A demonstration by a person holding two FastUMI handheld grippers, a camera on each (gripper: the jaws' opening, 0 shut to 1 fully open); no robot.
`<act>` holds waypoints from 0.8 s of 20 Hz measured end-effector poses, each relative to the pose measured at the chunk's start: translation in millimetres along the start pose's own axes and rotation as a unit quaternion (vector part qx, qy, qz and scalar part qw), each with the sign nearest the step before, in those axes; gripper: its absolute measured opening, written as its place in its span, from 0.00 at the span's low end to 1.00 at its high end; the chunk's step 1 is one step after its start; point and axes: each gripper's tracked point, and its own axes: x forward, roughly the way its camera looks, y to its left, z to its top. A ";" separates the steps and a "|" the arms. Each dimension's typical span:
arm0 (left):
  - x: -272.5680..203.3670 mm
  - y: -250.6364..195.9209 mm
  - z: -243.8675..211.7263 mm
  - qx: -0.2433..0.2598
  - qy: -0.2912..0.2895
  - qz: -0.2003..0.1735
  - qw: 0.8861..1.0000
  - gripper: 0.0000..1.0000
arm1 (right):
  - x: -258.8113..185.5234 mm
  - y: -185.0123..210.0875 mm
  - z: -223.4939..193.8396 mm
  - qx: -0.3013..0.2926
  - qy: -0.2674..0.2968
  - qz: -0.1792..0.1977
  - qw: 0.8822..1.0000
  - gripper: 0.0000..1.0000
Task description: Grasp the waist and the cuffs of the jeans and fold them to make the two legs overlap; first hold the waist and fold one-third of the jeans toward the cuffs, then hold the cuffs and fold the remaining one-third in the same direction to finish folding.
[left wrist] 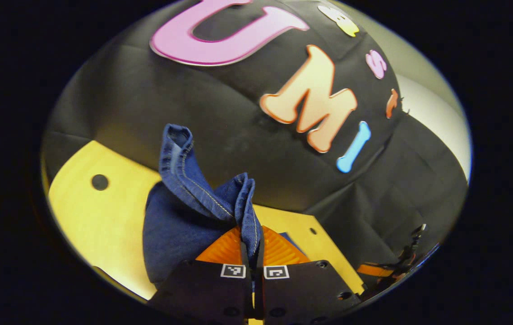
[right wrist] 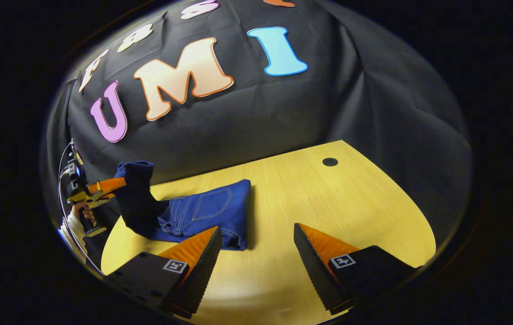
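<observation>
The left claw (left wrist: 252,253) is pinching a bunched hem of the jeans (left wrist: 184,212), with both orange fingers (left wrist: 220,248) pressing together on the denim and a stitched cuff (left wrist: 177,149) standing up above them. In the right gripper view, the left claw (right wrist: 118,183) is sitting at the far left, raised above the worktop (right wrist: 328,198) and pointing roughly level toward the jeans (right wrist: 206,212), while a hand (right wrist: 82,212) is gripping its handle from below. The lifted part of the denim is hanging from that claw in a dark fold, sloping down to the rest of the garment. The rest of the jeans is lying flat on the worktop near its back edge, folded, with a back pocket (right wrist: 213,203) facing up; the long axis is running across the worktop from the lifted end toward a straight folded edge on the right. The right claw (right wrist: 256,253) is hovering low over the worktop with its fingers (right wrist: 324,253) spread wide apart, gripping nothing, and its left finger is lying just in front of the flat denim.
</observation>
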 end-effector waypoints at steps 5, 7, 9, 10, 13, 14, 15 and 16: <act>70.0 -79.8 -41.6 0.013 0.048 -0.027 0.998 0.00 | -8.8 -33.0 9.7 0.015 -0.008 0.011 1.000 0.98; 89.9 -94.9 -64.7 0.028 0.069 -0.025 0.997 0.00 | -10.8 -46.7 12.5 0.017 -0.012 0.010 1.000 0.98; 102.4 -106.9 -91.3 0.043 0.092 -0.021 0.995 0.00 | -13.5 -58.9 13.8 0.014 -0.013 0.008 1.000 0.94; 108.4 -109.4 -106.0 0.053 0.105 -0.012 0.993 0.00 | -14.3 -63.3 15.0 0.013 -0.014 0.008 1.000 0.94; 111.3 -113.8 -165.0 0.101 0.161 0.011 0.982 0.01 | -15.1 -68.7 18.5 0.019 -0.016 0.012 1.000 0.94; 109.8 -110.4 -181.4 0.123 0.176 0.021 0.976 0.01 | -15.6 -68.7 18.6 0.021 -0.016 0.015 1.000 0.94; 109.7 -105.6 -196.2 0.148 0.194 0.031 0.969 0.01 | -16.1 -67.4 19.0 0.021 -0.016 0.017 1.000 0.94; 108.0 -99.4 -206.3 0.173 0.206 0.040 0.962 0.01 | -16.1 -65.4 19.1 0.020 -0.016 0.018 0.999 0.94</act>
